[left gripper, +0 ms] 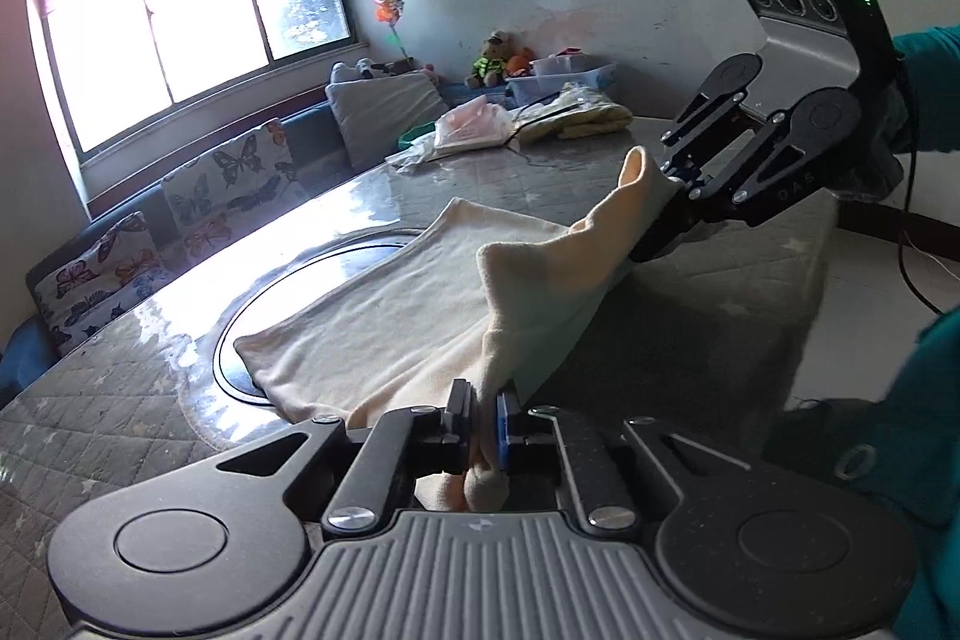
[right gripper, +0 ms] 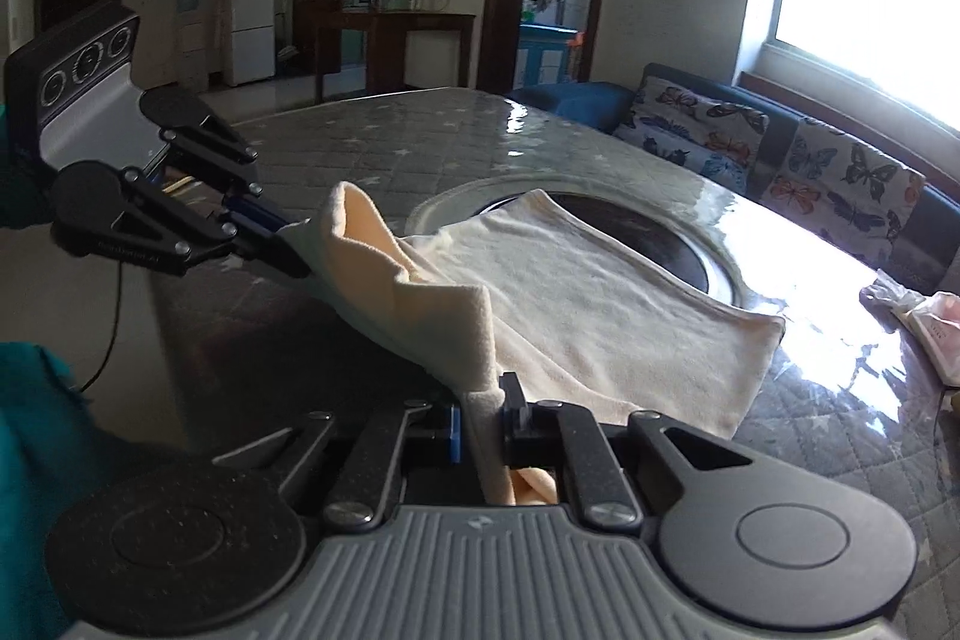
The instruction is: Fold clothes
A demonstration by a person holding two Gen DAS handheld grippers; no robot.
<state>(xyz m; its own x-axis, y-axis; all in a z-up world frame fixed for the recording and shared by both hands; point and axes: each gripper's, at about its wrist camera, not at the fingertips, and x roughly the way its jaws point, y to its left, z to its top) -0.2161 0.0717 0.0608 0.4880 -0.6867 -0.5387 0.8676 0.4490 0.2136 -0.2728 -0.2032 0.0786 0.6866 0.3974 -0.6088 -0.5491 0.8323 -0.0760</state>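
We pinch the near edge of the cream garment [left gripper: 384, 316] with both tools, left tool [left gripper: 483, 421] and right tool [right gripper: 480, 415], lifting it taut while the rest lies flat on the bench [left gripper: 120, 400], so the hem can travel evenly for a fold.

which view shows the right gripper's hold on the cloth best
The left wrist view: it shows the right gripper whole, from the side, pinching the cream cloth. The right wrist view shows only its own fingertips shut on the cloth.
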